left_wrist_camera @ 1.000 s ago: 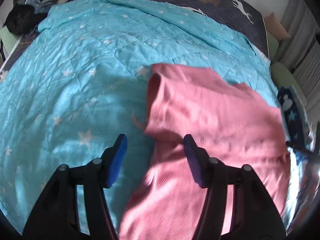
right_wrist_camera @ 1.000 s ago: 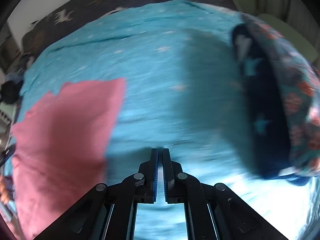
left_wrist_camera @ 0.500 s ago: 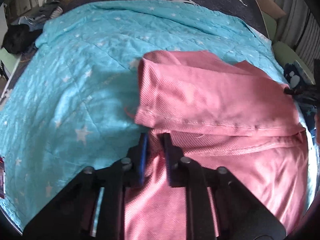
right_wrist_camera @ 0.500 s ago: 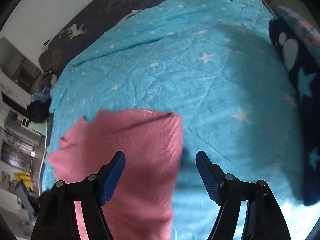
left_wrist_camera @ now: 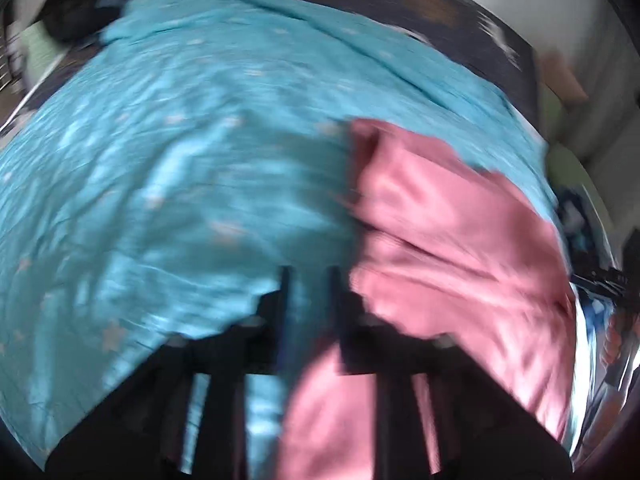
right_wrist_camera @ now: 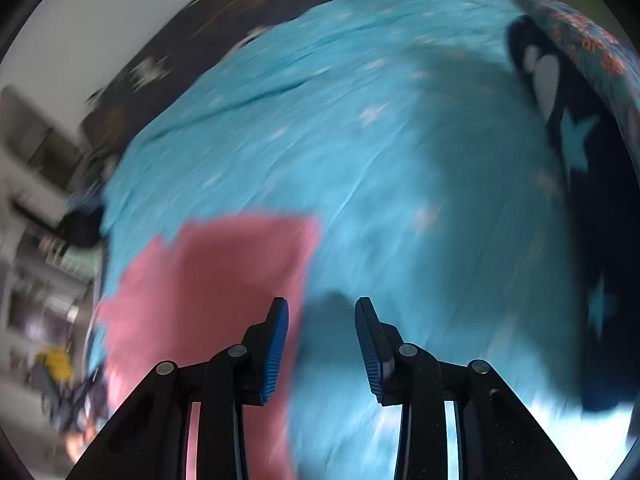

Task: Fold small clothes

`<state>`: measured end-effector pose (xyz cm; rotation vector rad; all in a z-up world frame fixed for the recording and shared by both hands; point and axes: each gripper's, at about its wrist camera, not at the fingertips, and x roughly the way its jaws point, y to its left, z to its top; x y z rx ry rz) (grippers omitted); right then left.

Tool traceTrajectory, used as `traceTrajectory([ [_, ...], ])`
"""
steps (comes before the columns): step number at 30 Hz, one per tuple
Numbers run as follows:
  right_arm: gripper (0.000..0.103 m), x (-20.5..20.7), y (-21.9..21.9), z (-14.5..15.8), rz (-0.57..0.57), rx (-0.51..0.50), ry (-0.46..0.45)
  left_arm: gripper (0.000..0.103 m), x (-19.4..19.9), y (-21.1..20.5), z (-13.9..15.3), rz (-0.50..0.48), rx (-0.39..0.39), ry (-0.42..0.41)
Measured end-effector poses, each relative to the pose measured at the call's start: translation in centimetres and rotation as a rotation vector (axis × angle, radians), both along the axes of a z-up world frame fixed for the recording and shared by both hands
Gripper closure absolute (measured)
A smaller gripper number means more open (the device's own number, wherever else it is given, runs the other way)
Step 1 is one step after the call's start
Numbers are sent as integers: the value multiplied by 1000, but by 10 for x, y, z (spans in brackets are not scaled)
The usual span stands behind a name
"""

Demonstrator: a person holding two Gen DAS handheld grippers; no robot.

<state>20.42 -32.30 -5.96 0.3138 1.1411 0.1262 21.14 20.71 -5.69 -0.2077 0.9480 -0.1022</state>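
A pink garment (left_wrist_camera: 452, 240) lies on the turquoise star blanket (left_wrist_camera: 180, 160), its upper part folded down over the rest. My left gripper (left_wrist_camera: 308, 280) hovers at the garment's left edge. Its jaws are opening, and only blanket shows between them. In the right wrist view the garment (right_wrist_camera: 224, 280) lies at the lower left. My right gripper (right_wrist_camera: 320, 316) hangs over the garment's right edge with its jaws opening. Shadowed blanket (right_wrist_camera: 380, 160) shows in the gap and no cloth is pinched. Both views are blurred by motion.
A dark pillow with stars and flowers (right_wrist_camera: 592, 200) lies along the right side of the bed. Dark clothes (left_wrist_camera: 68, 12) are heaped at the far left corner. A dark printed sheet (left_wrist_camera: 440, 4) borders the blanket's far edge. Furniture stands past the bed's left side.
The left gripper, shut on the garment's left edge half a second ago, has let go and shifted left. The right gripper, shut a second ago, now stands open beside the garment.
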Motion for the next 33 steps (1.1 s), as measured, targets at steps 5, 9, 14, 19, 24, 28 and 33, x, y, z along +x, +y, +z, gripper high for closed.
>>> traceTrajectory([
  [5, 64, -37, 26, -6, 91, -117, 23, 63, 3, -37, -11, -65, 220, -14],
  [9, 99, -43, 2, -19, 8, -96, 40, 85, 5, -17, -20, -28, 173, 9],
  [14, 77, -82, -14, -6, -66, -44, 43, 74, -22, 1, -5, 10, 157, 6],
  [19, 62, -164, -2, 5, 73, -8, 46, 39, -72, -2, -2, -107, 146, 20],
  [24, 62, -244, 2, -8, 122, 83, 111, 38, -128, 5, -18, -129, 166, 60],
  [28, 61, -283, 5, -12, 145, 134, 115, 38, -160, 20, -19, -123, 113, 53],
  [33, 54, -301, 13, -17, 155, 231, 104, 37, -189, 36, -23, -107, 18, 50],
])
